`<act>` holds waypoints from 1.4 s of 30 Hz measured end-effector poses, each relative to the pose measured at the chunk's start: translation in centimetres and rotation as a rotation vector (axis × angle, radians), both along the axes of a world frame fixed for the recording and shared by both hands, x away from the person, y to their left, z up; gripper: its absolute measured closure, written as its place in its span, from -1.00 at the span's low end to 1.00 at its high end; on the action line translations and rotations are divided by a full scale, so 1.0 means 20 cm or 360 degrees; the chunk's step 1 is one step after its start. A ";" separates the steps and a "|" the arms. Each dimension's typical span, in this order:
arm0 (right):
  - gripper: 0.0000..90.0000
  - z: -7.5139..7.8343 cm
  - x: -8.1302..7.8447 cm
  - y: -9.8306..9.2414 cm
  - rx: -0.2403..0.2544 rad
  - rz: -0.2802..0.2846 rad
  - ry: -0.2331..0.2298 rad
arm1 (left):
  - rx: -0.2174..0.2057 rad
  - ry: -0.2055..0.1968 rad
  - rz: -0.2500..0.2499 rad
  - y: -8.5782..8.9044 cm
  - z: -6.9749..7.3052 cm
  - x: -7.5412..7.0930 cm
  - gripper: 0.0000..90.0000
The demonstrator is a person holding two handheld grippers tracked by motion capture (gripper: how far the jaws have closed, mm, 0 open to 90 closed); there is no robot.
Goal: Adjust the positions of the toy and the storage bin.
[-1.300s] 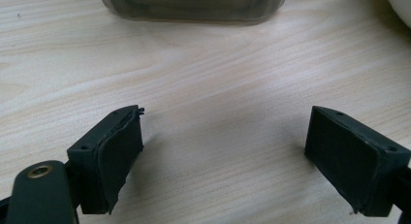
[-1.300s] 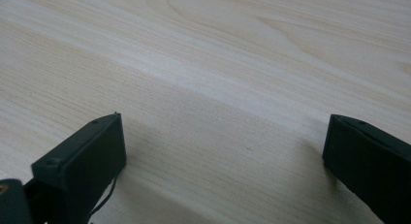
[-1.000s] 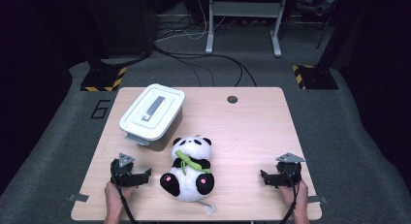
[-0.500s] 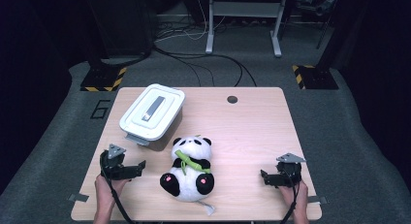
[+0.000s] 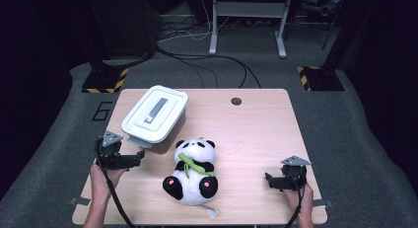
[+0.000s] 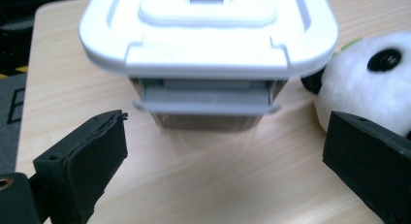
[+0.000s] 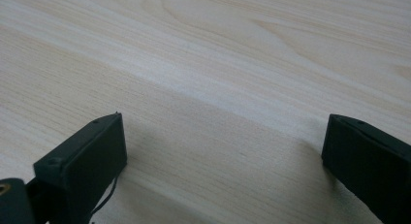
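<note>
A white lidded box (image 5: 154,113) stands at the table's back left, with a grey handle on its lid. A plush panda (image 5: 193,171) lies on its back in the middle, a green bamboo piece on its chest. My left gripper (image 5: 139,159) hovers off the box's near corner, pointing at it. Its jaws have just been opening and stand wide, with nothing between them. In the left gripper view, the left gripper (image 6: 223,151) faces the box (image 6: 208,35) and its grey latch (image 6: 206,99), with the panda (image 6: 368,83) at the right. My right gripper (image 5: 268,180) rests open near the front right edge; the right gripper (image 7: 223,151) spans bare wood.
The wooden table (image 5: 256,134) has a dark round cable hole (image 5: 236,101) near its back edge. Behind the table, cables run across the grey floor between yellow-black striped stand bases (image 5: 106,80) and a metal frame (image 5: 246,20).
My left gripper has lifted off the table and moved toward the box's near corner. The right gripper, the panda and the box have kept still.
</note>
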State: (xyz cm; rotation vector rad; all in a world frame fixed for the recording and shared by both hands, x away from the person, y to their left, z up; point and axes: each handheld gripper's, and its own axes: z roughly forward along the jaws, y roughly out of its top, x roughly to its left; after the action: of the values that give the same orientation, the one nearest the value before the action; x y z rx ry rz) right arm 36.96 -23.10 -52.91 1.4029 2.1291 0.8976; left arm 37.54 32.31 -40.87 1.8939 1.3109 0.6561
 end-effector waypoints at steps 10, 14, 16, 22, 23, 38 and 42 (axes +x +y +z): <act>-0.97 0.00 0.00 0.00 0.0000 0.0000 0.0000 | 0.0018 0.0004 -0.0038 -0.07 0.11 0.20 -0.96; -0.97 0.00 0.00 0.00 0.0000 0.0000 -0.0001 | 0.0057 0.0028 -0.0068 -0.10 0.13 0.29 -0.92; -0.97 0.00 0.00 0.00 0.0000 0.0000 0.0000 | 0.0071 0.0033 -0.0073 -0.12 0.13 0.33 -0.81; -0.97 0.00 0.00 0.00 0.0001 0.0000 0.0000 | 0.0048 0.0094 -0.0047 -0.15 0.12 0.49 -0.62; -0.97 0.00 0.00 0.00 0.0001 0.0000 0.0000 | 0.0048 0.0094 -0.0047 -0.15 0.12 0.49 -0.57; -0.93 0.00 0.00 0.00 0.0007 -0.0011 -0.0003 | 0.0131 0.0155 0.0056 -0.23 0.11 0.67 -0.02; -0.93 0.00 0.00 0.00 0.0009 -0.0012 -0.0004 | 0.0142 0.0141 0.0076 -0.23 0.11 0.67 0.11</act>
State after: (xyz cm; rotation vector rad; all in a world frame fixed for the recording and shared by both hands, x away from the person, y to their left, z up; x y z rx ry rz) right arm 36.91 -23.14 -52.88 1.4107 2.1199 0.9028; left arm 50.85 27.62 -38.76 1.9885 1.4074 0.6716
